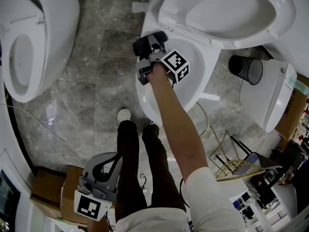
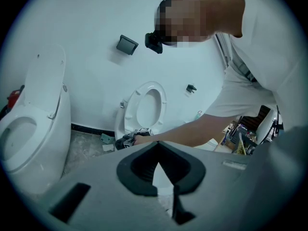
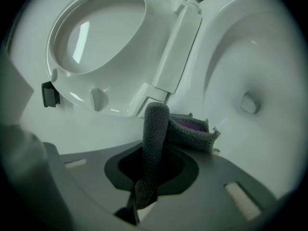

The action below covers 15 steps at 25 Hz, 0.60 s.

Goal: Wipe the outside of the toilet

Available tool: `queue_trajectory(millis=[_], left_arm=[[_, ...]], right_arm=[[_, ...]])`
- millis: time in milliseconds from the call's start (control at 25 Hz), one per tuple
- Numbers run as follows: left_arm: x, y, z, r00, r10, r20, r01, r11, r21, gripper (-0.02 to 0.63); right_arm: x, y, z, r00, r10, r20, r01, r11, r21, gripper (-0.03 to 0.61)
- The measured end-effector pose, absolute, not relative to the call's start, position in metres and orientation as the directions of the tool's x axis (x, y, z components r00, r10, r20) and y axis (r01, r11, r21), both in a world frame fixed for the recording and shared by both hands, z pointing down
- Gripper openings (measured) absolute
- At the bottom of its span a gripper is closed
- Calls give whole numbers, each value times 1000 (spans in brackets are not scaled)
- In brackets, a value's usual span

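The right hand-held gripper [image 1: 148, 50], at the upper centre, is clamping a grey cloth [image 3: 155, 143] tightly and pressing it on the toilet [image 1: 193, 76] rim, probably to rub there. The left hand-held gripper [image 1: 102, 170] is hanging at the lower left with its jaws closed and empty, apparently out of the way.

No readable text anywhere
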State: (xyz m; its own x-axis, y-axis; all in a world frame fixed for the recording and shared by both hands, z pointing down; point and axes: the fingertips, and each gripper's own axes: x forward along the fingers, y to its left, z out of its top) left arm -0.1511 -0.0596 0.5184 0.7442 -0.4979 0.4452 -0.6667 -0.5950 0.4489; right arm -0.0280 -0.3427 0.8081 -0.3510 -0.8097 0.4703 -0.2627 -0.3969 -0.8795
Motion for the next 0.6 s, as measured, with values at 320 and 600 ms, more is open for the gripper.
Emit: queue_trajectory(millis=[320, 600], left_arm=[[-158, -59, 521, 739, -498, 454, -673, -590, 447, -2], [-159, -60, 523, 734, -501, 459, -678, -586, 444, -2]], right_arm=[[-2, -367, 810, -304, -831, 466, -243, -405, -881, 49], [-4, -376, 811, -317, -836, 448, -238, -387, -891, 49]])
